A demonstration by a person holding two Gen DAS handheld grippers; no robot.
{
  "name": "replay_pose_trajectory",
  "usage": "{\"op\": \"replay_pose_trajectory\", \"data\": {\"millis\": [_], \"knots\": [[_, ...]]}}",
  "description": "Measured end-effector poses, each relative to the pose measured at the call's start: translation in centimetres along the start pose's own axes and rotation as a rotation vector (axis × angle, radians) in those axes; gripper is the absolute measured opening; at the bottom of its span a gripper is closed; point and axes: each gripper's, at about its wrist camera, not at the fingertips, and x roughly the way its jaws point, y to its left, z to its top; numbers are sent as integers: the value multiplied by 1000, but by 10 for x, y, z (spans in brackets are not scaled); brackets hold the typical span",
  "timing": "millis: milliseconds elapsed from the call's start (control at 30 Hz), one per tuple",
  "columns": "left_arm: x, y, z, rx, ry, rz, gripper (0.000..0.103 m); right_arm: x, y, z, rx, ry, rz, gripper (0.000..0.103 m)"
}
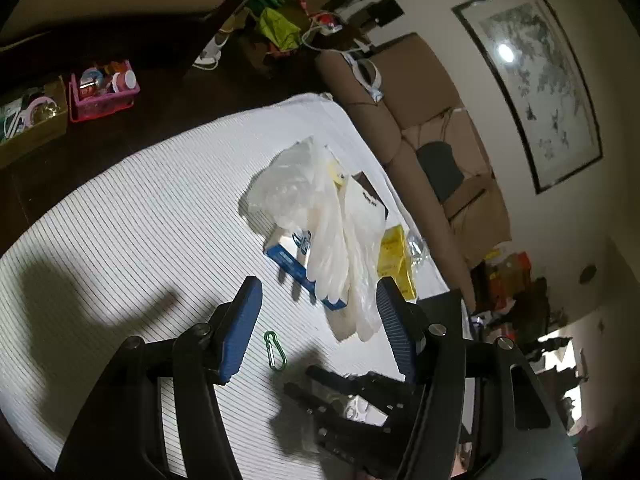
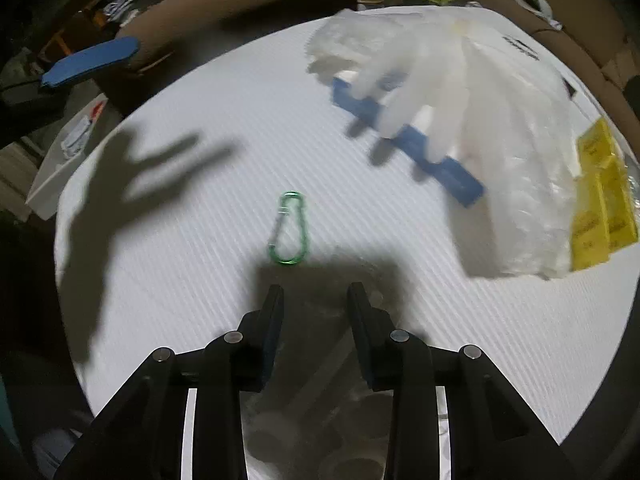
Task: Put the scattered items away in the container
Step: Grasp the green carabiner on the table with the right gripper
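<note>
A green carabiner (image 1: 275, 350) (image 2: 291, 228) lies on the white ribbed mat (image 1: 132, 216) (image 2: 200, 288). A white rubber glove (image 1: 332, 240) (image 2: 436, 80) drapes over a blue and white box (image 1: 294, 260) (image 2: 448, 168), beside clear plastic bags (image 1: 288, 184) and yellow packets (image 1: 394, 260) (image 2: 600, 216). My left gripper (image 1: 318, 292) is open above the mat, just short of the glove's fingertips. My right gripper (image 2: 316, 292) is open and empty, just behind the carabiner; it also shows in the left wrist view (image 1: 352, 408). A clear container (image 2: 312, 420) lies in shadow under the right gripper.
Past the mat's far edge are cardboard boxes (image 1: 432, 128), a pink basket (image 1: 104, 92) of small items and a cluttered dark shelf (image 1: 304, 12). A white tray (image 2: 68, 152) sits off the mat's left edge. The left gripper's blue pad (image 2: 92, 60) shows at upper left.
</note>
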Motion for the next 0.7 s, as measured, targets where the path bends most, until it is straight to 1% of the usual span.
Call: {"op": "replay_pose_trajectory", "data": {"millis": [100,133,167,300,367,400,433,567,633,700], "knots": [[1,-3,-1,8,0,5,57,-9,1,12,26,-53,48,35],[1,-4,-1,8,-1,5,57,-11,5,17,17,-67,55,42],[1,-4,-1,10,-2,7,57,-9,10,22,3,-68,45,47],[3,-4,-2,17,2,19,57,14,20,28,-31,-27,-8,48],[3,-4,-1,16,1,19,57,15,23,25,-50,-48,-32,41],[2,-4,-1,17,0,19,57,14,22,23,-50,-57,-28,36],[2,-4,-1,19,-2,20,57,13,22,22,-49,-62,-17,21],[4,-7,-2,27,6,23,57,8,25,16,-74,-66,-27,21],[5,-9,-3,38,10,27,57,0,18,15,-37,-88,-15,21],[6,-12,-5,52,15,30,57,-13,16,15,11,-121,14,21]]}}
